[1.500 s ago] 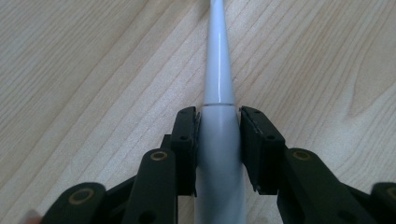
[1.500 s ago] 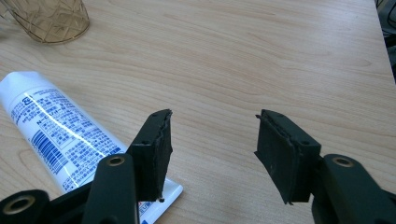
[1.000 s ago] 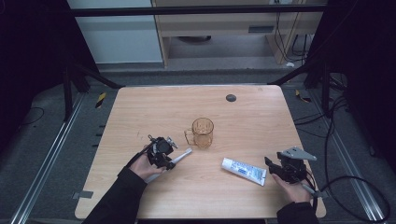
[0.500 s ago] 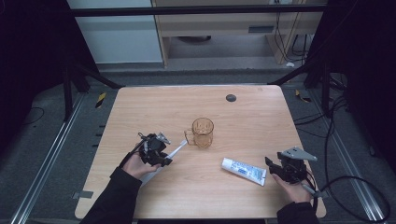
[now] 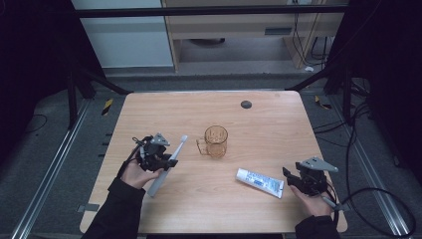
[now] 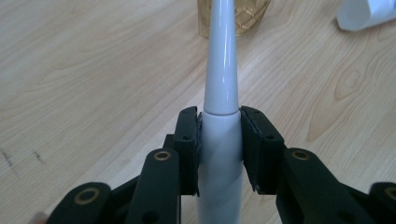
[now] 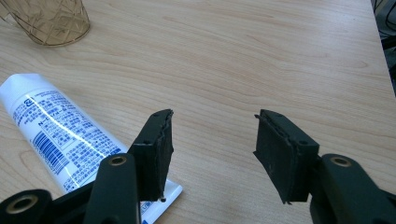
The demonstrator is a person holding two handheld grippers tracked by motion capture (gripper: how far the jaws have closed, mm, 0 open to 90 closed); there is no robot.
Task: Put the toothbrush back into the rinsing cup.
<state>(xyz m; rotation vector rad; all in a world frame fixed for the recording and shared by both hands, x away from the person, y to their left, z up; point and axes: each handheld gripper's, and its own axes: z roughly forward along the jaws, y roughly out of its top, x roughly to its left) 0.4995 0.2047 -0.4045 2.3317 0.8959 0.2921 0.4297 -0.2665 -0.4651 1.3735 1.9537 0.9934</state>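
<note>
We take the amber, faceted glass mug with a handle [image 5: 215,141], which stands upright near the middle of the light wooden table [image 5: 268,124], as our landmark. To the left of the mug we see the left gripper [image 5: 161,155], held in the person's left hand [image 5: 135,173], and its two black jaws are clamped on the thick handle of a white plastic toothbrush [image 5: 168,163]. In the left gripper view the narrow white neck of the toothbrush [image 6: 221,70] runs straight away from the jaws toward the base of the mug [image 6: 233,16]. In the high view the brush head lies just beside the handle of the mug, at its left, and we cannot tell if the toothbrush touches the table. To the right of the mug and nearer to the person, a white toothpaste tube with blue print [image 5: 260,182] lies flat on the table. Farther right of the mug we see the right gripper [image 5: 297,180], and its jaws stand apart and hold nothing. In the right gripper view the flat end of the tube [image 7: 60,135] lies just beside, partly under, one jaw of the right gripper [image 7: 212,149].
</note>
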